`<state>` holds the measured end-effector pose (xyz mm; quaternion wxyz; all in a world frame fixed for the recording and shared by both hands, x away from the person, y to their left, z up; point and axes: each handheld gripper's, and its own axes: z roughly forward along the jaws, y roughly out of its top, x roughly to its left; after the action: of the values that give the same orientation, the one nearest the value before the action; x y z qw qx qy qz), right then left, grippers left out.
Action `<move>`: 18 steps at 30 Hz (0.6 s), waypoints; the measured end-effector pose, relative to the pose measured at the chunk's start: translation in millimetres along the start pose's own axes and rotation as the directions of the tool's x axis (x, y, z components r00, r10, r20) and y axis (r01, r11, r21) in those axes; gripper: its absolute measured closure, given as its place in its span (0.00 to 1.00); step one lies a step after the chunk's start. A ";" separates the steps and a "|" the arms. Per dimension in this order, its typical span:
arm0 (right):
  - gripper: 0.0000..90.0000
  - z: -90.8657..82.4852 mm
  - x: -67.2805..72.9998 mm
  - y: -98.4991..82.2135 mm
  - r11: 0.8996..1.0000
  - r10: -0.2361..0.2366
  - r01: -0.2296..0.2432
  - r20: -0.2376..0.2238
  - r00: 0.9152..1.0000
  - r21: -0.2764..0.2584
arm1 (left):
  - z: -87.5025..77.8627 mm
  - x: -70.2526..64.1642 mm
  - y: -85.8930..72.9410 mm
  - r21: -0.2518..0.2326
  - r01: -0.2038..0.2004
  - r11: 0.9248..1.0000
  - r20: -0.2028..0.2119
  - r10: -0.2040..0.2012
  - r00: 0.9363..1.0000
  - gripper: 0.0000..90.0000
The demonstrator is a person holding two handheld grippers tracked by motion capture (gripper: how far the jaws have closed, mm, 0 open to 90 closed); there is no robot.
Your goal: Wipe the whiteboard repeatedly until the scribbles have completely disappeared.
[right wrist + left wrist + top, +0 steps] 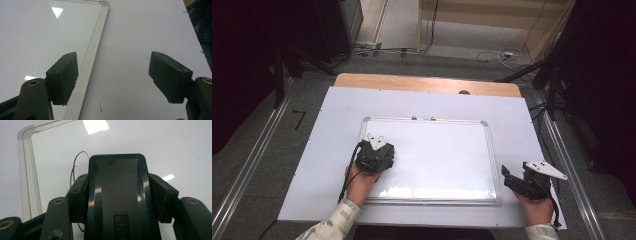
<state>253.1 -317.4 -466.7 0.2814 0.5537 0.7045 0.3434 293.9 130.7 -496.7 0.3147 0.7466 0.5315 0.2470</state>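
A white-surfaced whiteboard (437, 155) with a silver frame lies flat on the white-covered table. My left gripper (377, 156) rests over its near left part, shut on a black board eraser (117, 195) whose grey back runs up between the two jaws (122, 182). A thin dark curved line (74, 167) shows on the board just beside the eraser. Off the board's right edge, my right gripper (508, 177) stands open with nothing between its fingers (113, 72). Its left jaw hangs over the board's frame (92, 50).
A white sheet (337, 110) covers the table, with a strip of wooden tabletop (427, 82) showing at the far edge. Dark stands and cables crowd the floor at the back and on both sides. A small dark mark (100, 106) sits on the sheet.
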 end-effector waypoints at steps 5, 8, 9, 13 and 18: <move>0.25 -0.4 0.2 -0.4 1.000 0.001 -0.001 -0.001 1.000 0.003 | 3.9 4.2 3.2 -0.002 0.012 1.000 -0.010 -0.012 1.000 0.45; 0.25 0.1 0.0 -0.4 1.000 0.002 -0.002 -0.002 1.000 0.005 | 7.5 7.9 6.2 -0.006 0.019 1.000 -0.014 -0.019 1.000 0.45; 0.25 0.4 0.0 -0.5 1.000 0.003 -0.003 -0.002 1.000 0.007 | 8.7 9.5 7.3 -0.007 0.018 1.000 -0.016 -0.018 1.000 0.45; 0.25 1.1 0.1 -0.5 1.000 0.004 -0.004 -0.002 1.000 0.006 | 12.6 13.3 11.0 -0.005 0.026 1.000 -0.026 -0.026 0.999 0.45; 0.25 1.6 -0.1 -0.5 1.000 0.002 -0.002 0.000 1.000 0.005 | 12.7 13.2 11.1 -0.005 0.024 1.000 -0.029 -0.024 0.999 0.45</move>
<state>254.0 -317.3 -468.1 0.2796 0.5552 0.7048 0.3419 314.1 137.9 -496.7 0.3119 0.7359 0.5441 0.2552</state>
